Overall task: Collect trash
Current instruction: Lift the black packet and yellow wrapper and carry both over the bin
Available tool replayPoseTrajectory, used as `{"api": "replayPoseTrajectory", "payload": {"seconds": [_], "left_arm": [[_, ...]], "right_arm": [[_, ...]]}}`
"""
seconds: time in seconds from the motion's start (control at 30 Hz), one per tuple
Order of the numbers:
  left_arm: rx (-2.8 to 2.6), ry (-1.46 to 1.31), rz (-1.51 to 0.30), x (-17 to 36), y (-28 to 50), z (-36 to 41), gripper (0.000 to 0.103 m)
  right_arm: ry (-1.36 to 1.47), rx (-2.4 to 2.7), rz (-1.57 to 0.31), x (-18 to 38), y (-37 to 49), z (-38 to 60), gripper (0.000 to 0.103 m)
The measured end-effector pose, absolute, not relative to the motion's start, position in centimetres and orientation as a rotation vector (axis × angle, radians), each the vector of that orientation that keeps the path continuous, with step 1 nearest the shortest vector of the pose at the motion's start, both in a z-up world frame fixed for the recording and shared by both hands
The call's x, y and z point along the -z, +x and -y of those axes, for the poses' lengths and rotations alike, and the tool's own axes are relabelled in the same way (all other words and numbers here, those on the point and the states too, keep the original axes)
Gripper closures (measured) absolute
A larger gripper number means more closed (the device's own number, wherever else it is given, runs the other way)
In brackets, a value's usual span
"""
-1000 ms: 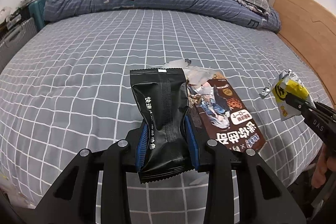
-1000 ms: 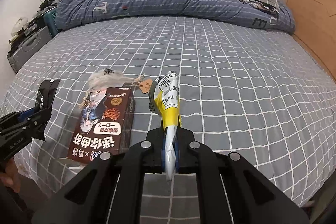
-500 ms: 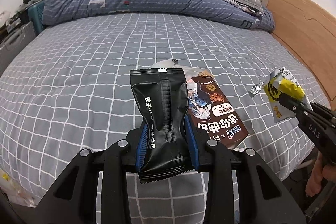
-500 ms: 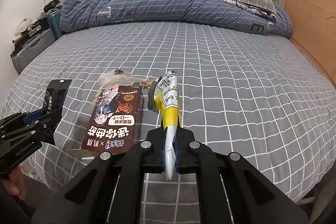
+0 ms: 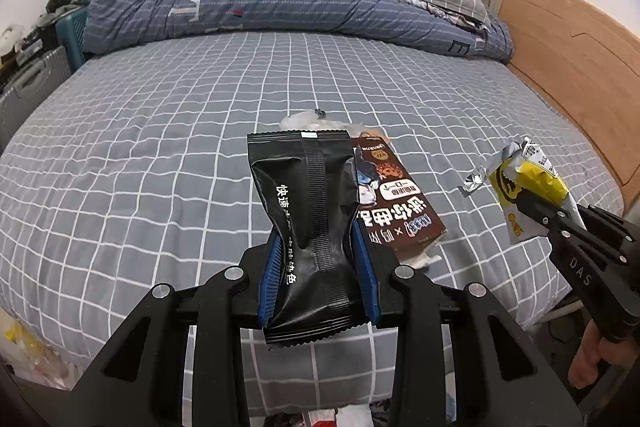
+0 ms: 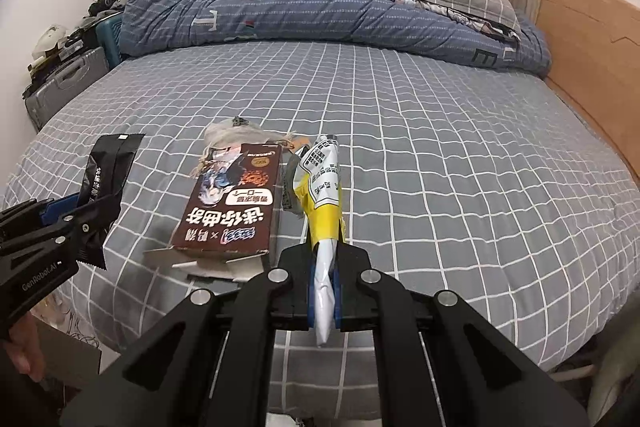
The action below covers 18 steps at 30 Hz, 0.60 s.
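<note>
My left tool [image 5: 318, 267] pinches a black wrapper [image 5: 308, 211]; my right tool [image 6: 324, 291] pinches a yellow wrapper [image 6: 320, 187]. A brown box [image 6: 230, 207] lies on the bed [image 6: 460, 167].

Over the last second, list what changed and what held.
Both grippers drew back from the bed; the brown box now looks farther off. Left gripper still pinches the black wrapper, right gripper the yellow wrapper. Box and crumpled plastic stayed put.
</note>
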State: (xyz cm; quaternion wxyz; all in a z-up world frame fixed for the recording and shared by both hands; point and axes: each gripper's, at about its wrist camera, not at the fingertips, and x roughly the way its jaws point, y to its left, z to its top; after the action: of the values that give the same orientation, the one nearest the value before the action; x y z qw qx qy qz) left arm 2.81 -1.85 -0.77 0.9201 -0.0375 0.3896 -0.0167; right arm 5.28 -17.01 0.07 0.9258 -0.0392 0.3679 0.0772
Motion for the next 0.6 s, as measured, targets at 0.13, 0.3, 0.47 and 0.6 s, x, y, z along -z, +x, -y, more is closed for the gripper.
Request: {"api": "replayPoseTrajectory", "payload": {"seconds": [0.13,0.3,0.47,0.6], "left_arm": [[0.038,-0.081,-0.802,0.8,1.7,1.9,0.07],[0.048,-0.084,-0.8,0.8,0.0,2.2,0.07],[0.056,-0.087,-0.8,0.6,-1.6,2.5,0.07],[0.056,-0.082,-0.804,0.8,-2.8,2.9,0.07]], "right_arm": [[-0.076,-0.162,-0.745,-0.5,4.0,17.0,0.098],[-0.072,-0.168,-0.733,-1.1,2.2,16.9,0.098],[-0.072,-0.178,-0.726,-1.4,0.5,16.7,0.098],[-0.077,-0.187,-0.729,-1.3,-0.7,16.4,0.098]]}}
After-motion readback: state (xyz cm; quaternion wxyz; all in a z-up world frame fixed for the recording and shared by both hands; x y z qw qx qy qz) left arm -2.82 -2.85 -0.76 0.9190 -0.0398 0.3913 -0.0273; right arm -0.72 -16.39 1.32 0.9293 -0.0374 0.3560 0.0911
